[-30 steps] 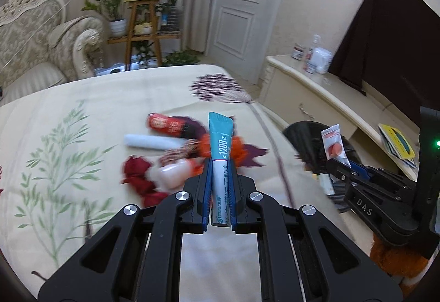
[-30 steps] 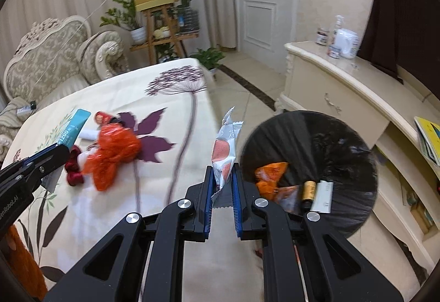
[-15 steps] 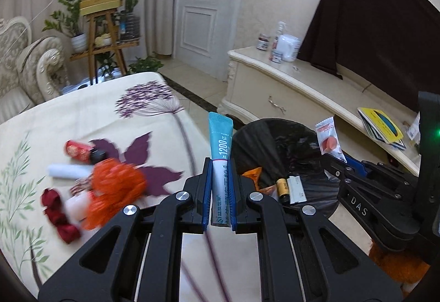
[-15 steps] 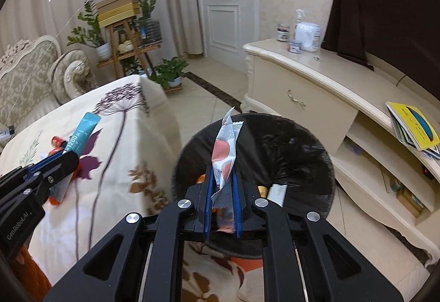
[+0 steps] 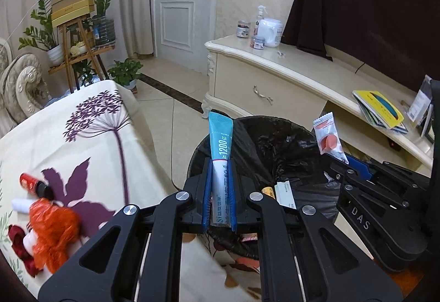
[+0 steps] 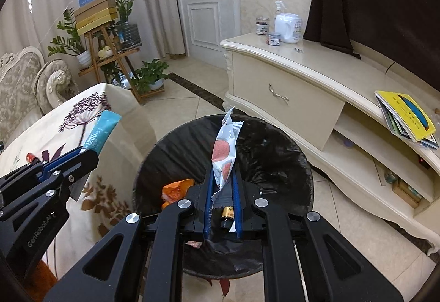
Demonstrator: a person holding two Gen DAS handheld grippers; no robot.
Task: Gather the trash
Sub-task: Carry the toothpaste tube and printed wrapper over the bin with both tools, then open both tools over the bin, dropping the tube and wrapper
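Note:
My left gripper [image 5: 219, 164] is shut on a teal and white tube [image 5: 220, 142] that sticks up between its blue pads, at the near left rim of a round bin lined with a black bag [image 5: 264, 137]. My right gripper [image 6: 223, 170] is shut on a white snack wrapper with red discs [image 6: 225, 148] and hangs over the bin [image 6: 275, 153]. Each gripper shows in the other's view: the right one [image 5: 334, 157] with its wrapper [image 5: 327, 137], the left one [image 6: 82, 150] with the tube [image 6: 100, 131]. Orange wrapper [image 6: 176, 189], a small battery-like item [image 6: 228, 215] and paper lie inside the bin.
A table with a cream floral cloth [image 5: 82, 142] stands left of the bin, holding a red can [image 5: 30, 182], an orange wrapper [image 5: 52, 225] and dark red scraps [image 5: 18, 236]. A cream sideboard [image 6: 302, 90] runs behind the bin. A plant stand [image 5: 79, 40] and white door [image 5: 178, 5] are farther back.
Both grippers have swung right, away from the table toward the bin. The left now holds the tube at the bin's rim; the right holds the wrapper over the bin's middle.

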